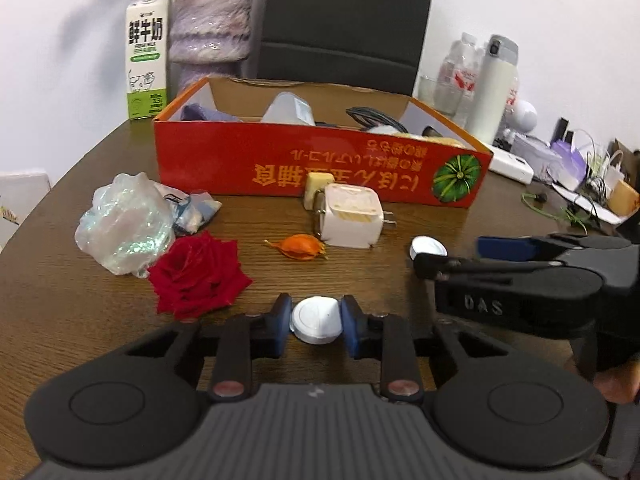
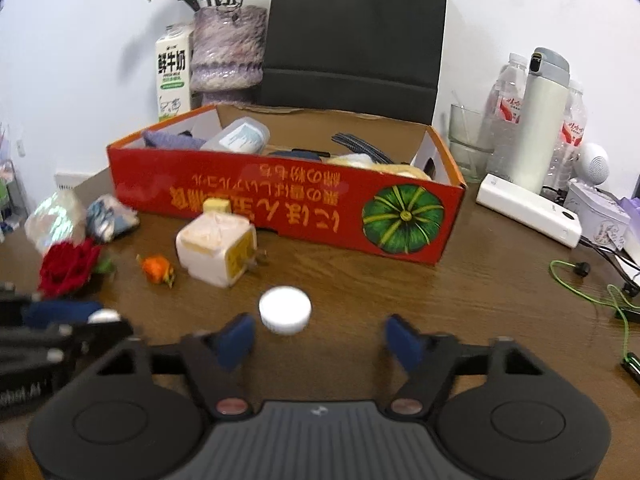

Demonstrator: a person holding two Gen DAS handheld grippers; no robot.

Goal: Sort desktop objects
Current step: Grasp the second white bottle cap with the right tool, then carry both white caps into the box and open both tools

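My left gripper is shut on a white bottle cap just above the wooden table. My right gripper is open, with a second white cap on the table just ahead of its left finger; that cap also shows in the left wrist view. A red rose, an orange dried fruit and a white plug adapter lie in front of the red cardboard box, which holds several items.
Crinkled iridescent plastic and a blue wrapper lie at the left. A milk carton, a vase and a black chair stand behind the box. A thermos, bottles, a power bank and cables are at the right.
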